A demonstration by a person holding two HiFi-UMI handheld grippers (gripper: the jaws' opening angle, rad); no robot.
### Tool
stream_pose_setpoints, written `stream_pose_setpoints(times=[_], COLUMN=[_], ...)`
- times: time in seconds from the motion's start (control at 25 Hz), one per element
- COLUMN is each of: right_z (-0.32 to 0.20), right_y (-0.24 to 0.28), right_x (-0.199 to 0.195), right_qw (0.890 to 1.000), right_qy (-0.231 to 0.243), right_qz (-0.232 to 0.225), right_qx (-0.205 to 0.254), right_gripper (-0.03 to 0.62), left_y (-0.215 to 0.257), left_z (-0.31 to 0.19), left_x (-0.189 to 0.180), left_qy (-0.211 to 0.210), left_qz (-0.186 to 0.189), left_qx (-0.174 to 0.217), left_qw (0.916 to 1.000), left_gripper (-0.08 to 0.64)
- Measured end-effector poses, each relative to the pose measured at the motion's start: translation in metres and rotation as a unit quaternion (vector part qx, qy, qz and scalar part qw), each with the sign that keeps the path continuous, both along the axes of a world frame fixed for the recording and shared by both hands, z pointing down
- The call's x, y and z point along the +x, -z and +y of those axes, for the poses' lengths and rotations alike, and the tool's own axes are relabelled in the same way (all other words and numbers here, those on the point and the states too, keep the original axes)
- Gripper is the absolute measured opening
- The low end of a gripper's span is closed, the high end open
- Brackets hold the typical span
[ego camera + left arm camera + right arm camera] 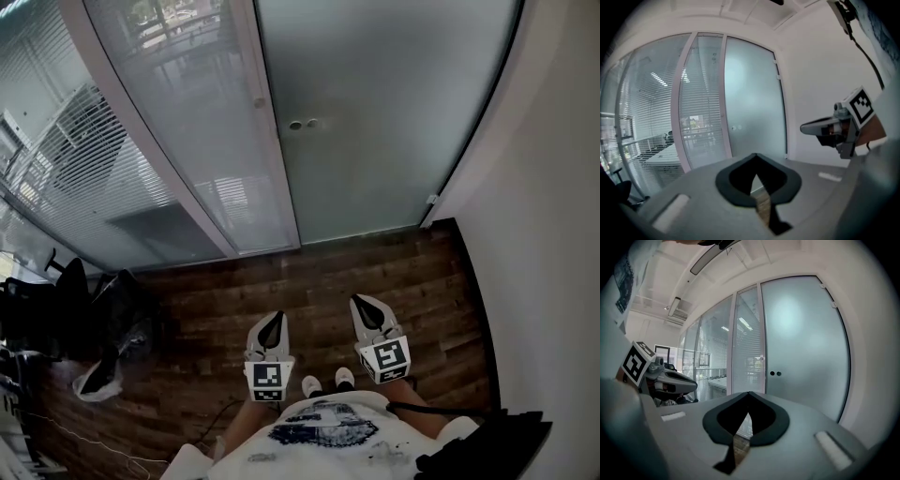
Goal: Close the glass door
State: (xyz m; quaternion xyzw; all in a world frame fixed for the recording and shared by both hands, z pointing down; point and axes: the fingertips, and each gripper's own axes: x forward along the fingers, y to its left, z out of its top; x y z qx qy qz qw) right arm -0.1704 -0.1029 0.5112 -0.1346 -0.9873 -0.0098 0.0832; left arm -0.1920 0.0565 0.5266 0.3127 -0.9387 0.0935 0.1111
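We are standing well apart from the glass door (375,112) — it is sitting flush against its frame (267,141), apparently already closed. We are holding the left gripper (273,321) and right gripper (367,307) clenched and empty — seemingly nothing is remaining.

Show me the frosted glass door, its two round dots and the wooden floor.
frosted glass door (394,112): head view, middle of pane.
round dots (296,125): head view, left dot.
wooden floor (309,281): head view, bare planks near door.

Frosted matt glass door (375,112), dark wood-plank floor (375,272)
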Motion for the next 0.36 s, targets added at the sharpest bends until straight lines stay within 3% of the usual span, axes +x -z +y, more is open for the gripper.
stream_pose_setpoints(times=[0.36], right_z=[-0.036], right_y=[0.008], right_x=[0.006], right_qw=[1.0], right_qy=[-0.003], right_qz=[-0.019], right_qx=[-0.012], right_gripper=[-0.003], left_y=[0.017], left_z=[-0.047], left_x=[0.003], left_qy=[-0.014], left_qz=[-0.029], left_qx=[-0.003], left_qw=[0.9995], left_gripper=[0.002])
